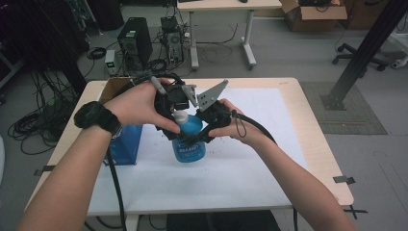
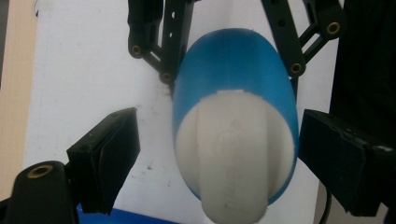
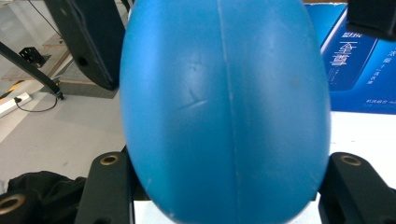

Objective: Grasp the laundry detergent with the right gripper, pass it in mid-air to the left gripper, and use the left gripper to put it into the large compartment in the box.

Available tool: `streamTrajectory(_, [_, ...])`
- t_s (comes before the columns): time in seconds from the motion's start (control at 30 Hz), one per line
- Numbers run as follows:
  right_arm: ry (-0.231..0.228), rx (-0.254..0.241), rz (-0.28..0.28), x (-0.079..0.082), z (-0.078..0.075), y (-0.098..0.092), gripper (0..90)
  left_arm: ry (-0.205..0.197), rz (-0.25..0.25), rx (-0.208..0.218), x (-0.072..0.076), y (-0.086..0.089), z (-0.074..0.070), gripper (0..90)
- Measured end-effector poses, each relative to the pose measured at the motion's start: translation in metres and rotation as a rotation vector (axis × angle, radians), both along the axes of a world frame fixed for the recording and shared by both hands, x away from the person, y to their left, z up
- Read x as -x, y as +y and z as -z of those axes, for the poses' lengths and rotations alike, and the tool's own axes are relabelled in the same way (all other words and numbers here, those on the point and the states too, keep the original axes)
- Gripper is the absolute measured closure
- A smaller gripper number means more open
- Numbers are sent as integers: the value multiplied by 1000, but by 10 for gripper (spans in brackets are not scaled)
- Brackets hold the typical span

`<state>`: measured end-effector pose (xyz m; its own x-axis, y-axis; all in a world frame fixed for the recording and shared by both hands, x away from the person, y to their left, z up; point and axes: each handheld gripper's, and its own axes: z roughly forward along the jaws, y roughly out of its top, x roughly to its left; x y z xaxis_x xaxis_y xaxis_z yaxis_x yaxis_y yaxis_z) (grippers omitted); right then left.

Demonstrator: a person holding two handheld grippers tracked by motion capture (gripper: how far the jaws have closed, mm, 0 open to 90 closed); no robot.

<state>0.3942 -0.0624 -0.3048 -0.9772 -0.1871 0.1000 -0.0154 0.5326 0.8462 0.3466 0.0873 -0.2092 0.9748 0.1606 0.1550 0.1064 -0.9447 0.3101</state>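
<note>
White ribbed cap [image 2: 233,154] tops an upright rounded blue bottle [image 1: 189,139].

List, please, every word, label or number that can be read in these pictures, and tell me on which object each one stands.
White label on the blue plastic bottle with the white cap: print is there, but too blurred to read.
Blue printed box behind the bottle: large white characters and a line of small ones, apparently Chinese, too blurred to quote.
The same blue box in the high view: no print can be made out.
No numbers or signs are readable.
</note>
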Motion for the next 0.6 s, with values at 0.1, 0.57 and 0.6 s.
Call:
streamTrajectory(0.1, [1,-3,2,0,0,-1,423,3,0,-2,0,-1,1,155])
streamTrajectory(0.57, [0,2,4,0,1,-2,424,6,8,-24,-1,-6,3,239])
streamTrajectory(0.6, [-4,2,4,0,1,-1,424,6,9,-26,-1,-7,3,248])
